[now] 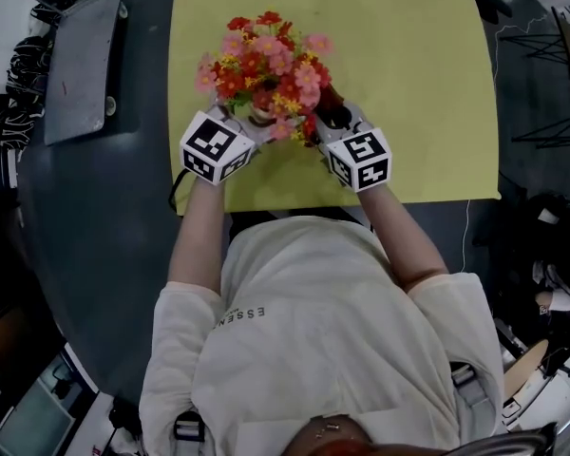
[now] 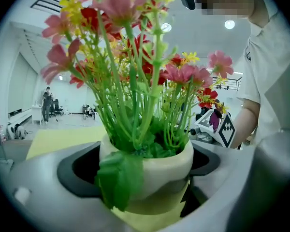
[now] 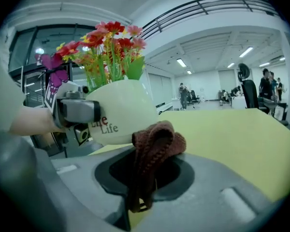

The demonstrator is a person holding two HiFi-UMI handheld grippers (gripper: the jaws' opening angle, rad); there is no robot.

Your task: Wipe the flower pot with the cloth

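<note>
Pot: we see the cream ceramic flower pot [image 2: 159,168], holding red, pink and yellow flowers [image 1: 264,60], at the near middle of the yellow-topped desk [image 1: 408,84].
Left tongs [image 1: 236,131]: clamped on the pot's body from its left.
Cloth: brown knitted cloth [image 3: 157,141], pinched in the right tongs [image 1: 337,126].
Key relation: the pot's wall lies just left of the cloth; we cannot tell whether they touch.
Next, we judge: press the cloth left onto the wall.

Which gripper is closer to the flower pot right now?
Left. The left gripper has the flower pot clamped between its jaws; the right gripper sits just beside the pot's wall, shut on the brown cloth.
</note>
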